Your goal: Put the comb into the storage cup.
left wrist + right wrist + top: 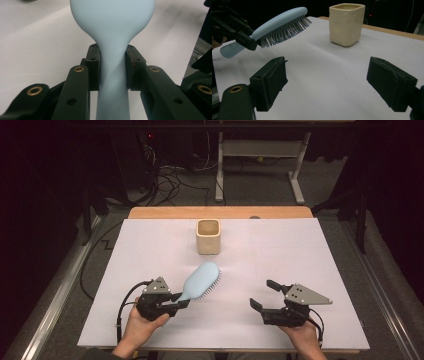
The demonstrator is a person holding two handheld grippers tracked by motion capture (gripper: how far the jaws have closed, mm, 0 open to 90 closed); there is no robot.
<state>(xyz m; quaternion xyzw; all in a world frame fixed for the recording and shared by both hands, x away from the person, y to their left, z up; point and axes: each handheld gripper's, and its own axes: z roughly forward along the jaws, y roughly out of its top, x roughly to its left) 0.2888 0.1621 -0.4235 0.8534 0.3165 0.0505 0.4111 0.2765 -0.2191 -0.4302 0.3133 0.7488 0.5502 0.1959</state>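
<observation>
— Closest to the lens in the left gripper view, what do you make out?

— Two black jaws pinching the narrow neck of a pale blue hairbrush, pads flat against both sides of the handle. Its smooth, matte back swells out wide above them.

— Start big, then. What does everything sit over?

— The table, covered by a white sheet, with a strip of bare wood along the far edge.

— Next in size?

— The hairbrush, seen from the high view: an oval paddle head, plain blue on the back. From the right gripper view, its grey bristles point down and sideways, and it hangs tilted above the sheet, clear of it. It sits left of centre, nearer the person than the cup.

— The cup?

— A cream, square-sided cup with rounded corners, upright and open at the top, standing toward the far middle, well apart from the brush.

— And the tools?

— The left gripper is clamped on the brush handle, low at the left. The right gripper hovers low at the right, jaws spread wide with nothing between them, aimed toward the brush and the cup.
</observation>
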